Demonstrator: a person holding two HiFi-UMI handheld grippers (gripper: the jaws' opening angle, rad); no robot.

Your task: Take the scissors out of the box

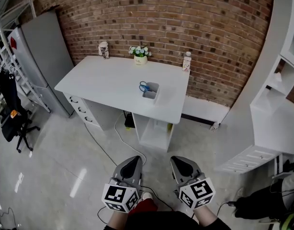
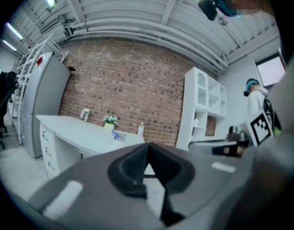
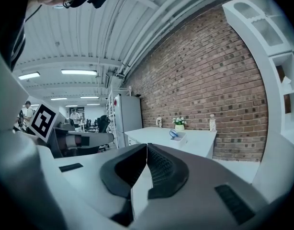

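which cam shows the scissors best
The head view: it looks down on the scissors, blue handles over the box rim. Both gripper views show only a small blue speck from the side, far off on the desk.

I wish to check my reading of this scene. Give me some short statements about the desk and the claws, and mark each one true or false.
1. The scissors sit in the box on the desk. True.
2. The left claw holds the scissors. False: it is shut on nothing, away from the desk.
3. A potted plant stands at the desk's wall edge. True.
4. The right claw is open. False: it is shut.
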